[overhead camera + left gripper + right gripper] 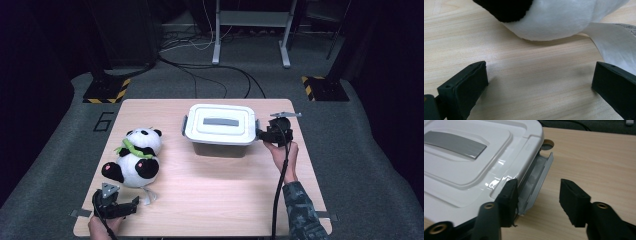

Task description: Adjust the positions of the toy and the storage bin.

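While both jaws gape empty, the box (220,125) hides its far latch.

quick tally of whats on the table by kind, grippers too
plush panda: 1
white lidded storage box: 1
handheld grippers: 2, the left gripper near the panda with jaws apart, the right gripper at the box's grey side latch, jaws apart
Total: 4
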Demonstrator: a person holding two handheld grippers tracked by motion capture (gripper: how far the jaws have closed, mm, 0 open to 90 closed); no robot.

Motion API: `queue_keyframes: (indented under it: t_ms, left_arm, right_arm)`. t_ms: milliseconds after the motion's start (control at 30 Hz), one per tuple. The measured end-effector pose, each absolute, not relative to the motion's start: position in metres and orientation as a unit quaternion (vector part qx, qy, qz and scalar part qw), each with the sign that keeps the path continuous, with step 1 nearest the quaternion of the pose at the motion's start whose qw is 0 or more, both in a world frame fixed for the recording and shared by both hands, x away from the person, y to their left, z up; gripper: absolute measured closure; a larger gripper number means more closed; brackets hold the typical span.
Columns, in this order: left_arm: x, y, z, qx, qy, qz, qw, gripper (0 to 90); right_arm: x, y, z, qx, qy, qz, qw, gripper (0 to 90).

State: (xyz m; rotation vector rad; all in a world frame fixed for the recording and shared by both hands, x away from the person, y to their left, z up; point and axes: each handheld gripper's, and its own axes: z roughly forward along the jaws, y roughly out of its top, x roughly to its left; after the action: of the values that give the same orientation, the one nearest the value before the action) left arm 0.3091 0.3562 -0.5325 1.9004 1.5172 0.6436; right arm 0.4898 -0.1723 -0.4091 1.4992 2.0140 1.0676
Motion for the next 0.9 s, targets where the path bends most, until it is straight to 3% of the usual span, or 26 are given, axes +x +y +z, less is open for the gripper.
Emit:
queue_keyframes:
  t_ms: [67,200,567,800,900]
  left_arm:
    - [0.309,0.356,-0.532,0.719,0.574,0.243,0.308,0.0]
    - [0.309,0.356,-0.532,0.719,0.574,0.243,0.308,0.0]
    - [0.309,0.356,-0.532,0.719,0.574,0.243,0.308,0.0]
    - [0.309,0.356,-0.532,0.719,0.574,0.242,0.308,0.0]
    - [0.309,0.356,-0.532,0.719,0.573,0.243,0.308,0.0]
  right_arm:
    - [0.488,-0.174,-0.402,0.529,0.723,0.389,0.214,26.1]
    - [0.485,-0.169,-0.391,0.504,0.733,0.396,0.227,14.7]
    - [0.504,-0.106,-0.375,0.409,0.800,0.381,0.217,13.9]
    - [0.532,-0.066,-0.380,0.398,0.824,0.361,0.179,2.2]
    - [0.540,-0.056,-0.384,0.395,0.831,0.349,0.176,11.1]
